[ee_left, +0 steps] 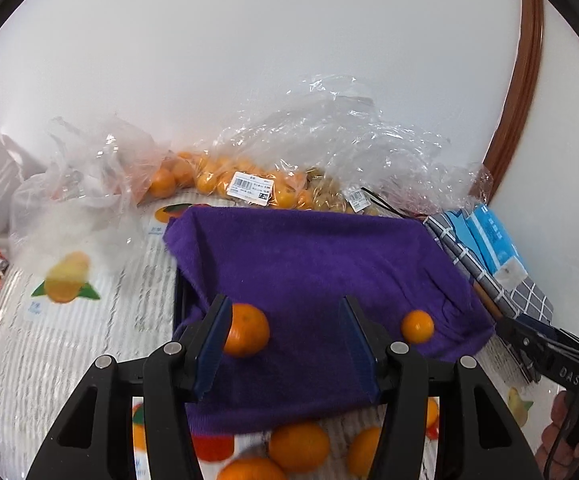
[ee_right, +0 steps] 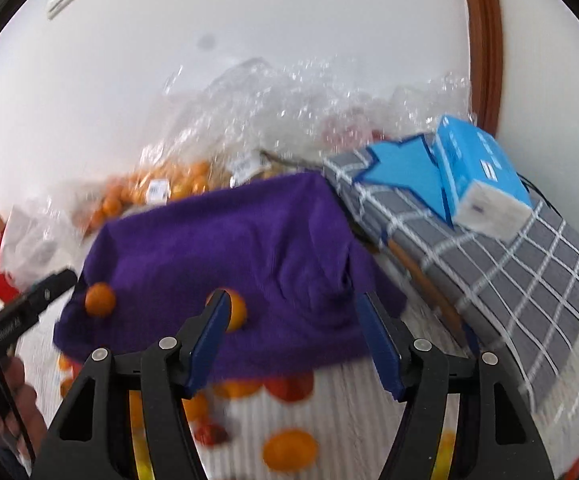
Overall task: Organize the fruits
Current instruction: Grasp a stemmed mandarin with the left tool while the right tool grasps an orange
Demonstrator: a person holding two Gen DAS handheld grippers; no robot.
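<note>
A purple cloth point(ee_left: 313, 280) drapes over a raised box on the table; it also shows in the right wrist view point(ee_right: 229, 248). Two small oranges lie on the cloth: one point(ee_left: 247, 330) right beside my left gripper's left finger, one point(ee_left: 417, 326) further right. In the right wrist view the same two oranges show, one point(ee_right: 99, 300) at the left and one point(ee_right: 235, 314) beside the left finger. My left gripper point(ee_left: 285, 344) is open and empty above the cloth. My right gripper point(ee_right: 293, 340) is open and empty. Loose oranges point(ee_left: 299, 446) lie on the table below the cloth.
Clear plastic bags of oranges point(ee_left: 225, 180) lie against the wall behind the cloth. A grey checked cloth point(ee_right: 489, 264) with a blue tissue pack point(ee_right: 481, 176) lies to the right. Crumpled white bags point(ee_left: 61, 200) lie at the left. The tablecloth point(ee_left: 69, 340) has fruit prints.
</note>
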